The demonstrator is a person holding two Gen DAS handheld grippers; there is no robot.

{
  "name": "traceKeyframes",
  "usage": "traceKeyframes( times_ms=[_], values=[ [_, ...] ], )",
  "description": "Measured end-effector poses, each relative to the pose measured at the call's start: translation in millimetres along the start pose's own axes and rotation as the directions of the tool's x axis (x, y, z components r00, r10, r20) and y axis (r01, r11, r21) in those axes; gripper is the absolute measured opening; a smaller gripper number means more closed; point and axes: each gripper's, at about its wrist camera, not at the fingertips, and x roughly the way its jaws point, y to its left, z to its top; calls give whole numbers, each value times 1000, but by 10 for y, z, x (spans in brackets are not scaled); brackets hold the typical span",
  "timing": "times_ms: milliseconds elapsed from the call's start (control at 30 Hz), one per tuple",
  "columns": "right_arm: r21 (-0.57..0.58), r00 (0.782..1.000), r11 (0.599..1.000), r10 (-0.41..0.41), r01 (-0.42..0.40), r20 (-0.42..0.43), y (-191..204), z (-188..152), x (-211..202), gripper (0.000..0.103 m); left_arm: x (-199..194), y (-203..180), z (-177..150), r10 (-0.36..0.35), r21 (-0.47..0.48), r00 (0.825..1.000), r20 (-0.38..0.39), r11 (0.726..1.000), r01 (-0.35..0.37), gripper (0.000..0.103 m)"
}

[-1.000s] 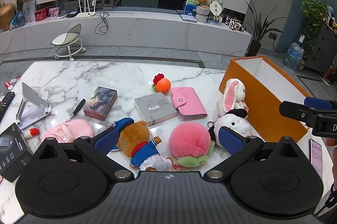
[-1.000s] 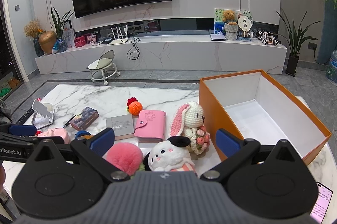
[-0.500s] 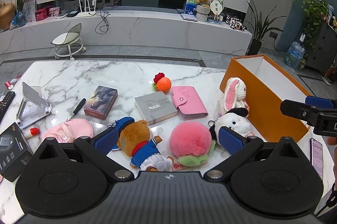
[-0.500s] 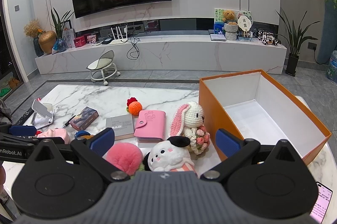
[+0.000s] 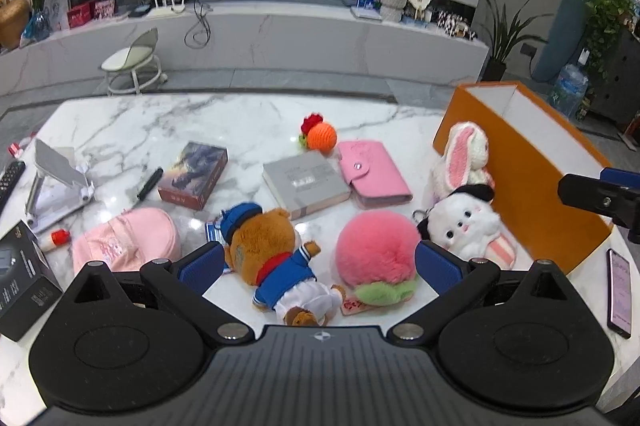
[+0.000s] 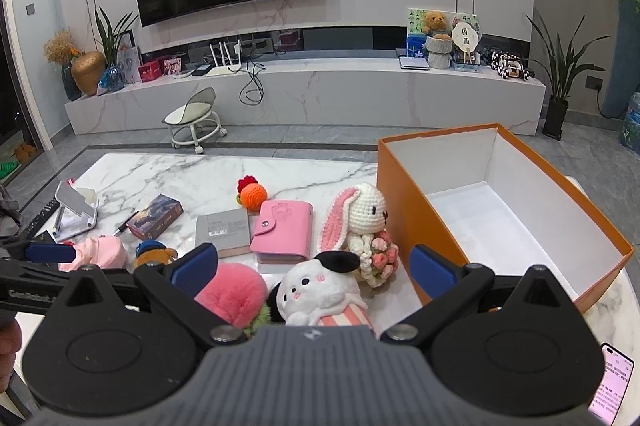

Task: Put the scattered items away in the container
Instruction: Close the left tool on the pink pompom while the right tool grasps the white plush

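Both grippers are hovering low over the marble bench (image 5: pixel 120 129) with jaws spread wide and pinching nothing. The left gripper (image 5: pixel 318 264) is sitting over the brown bear (image 5: pixel 272 246) and the pink plush ball (image 5: pixel 376 252), which are lying side by side. The right gripper (image 6: pixel 314 266) is hanging above the white plush (image 6: pixel 320 288), with the crochet bunny (image 6: pixel 364 222) at 12 o'clock. The orange box (image 6: pixel 416 222) is standing open at 2 o'clock, its white inside bare.
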Motion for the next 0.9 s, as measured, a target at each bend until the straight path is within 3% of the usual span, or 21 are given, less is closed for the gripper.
traceKeyframes(
  times_ms=[333, 700, 900],
  values=[
    [5, 999, 1000, 3, -3, -35, -11, -17, 203, 103, 271, -48, -80, -28, 30, 999, -42, 999, 29, 103],
    [-6, 988, 1000, 7, -8, -155, -43, -147, 741, 101, 641, -113, -155, -73, 85, 994, -83, 993, 80, 103],
    [22, 980, 1000, -11, 15, -200, -115, -212, 1018, 92, 731, -199, -133, -179, 118, 984, -24, 976, 180, 103]
  ],
)
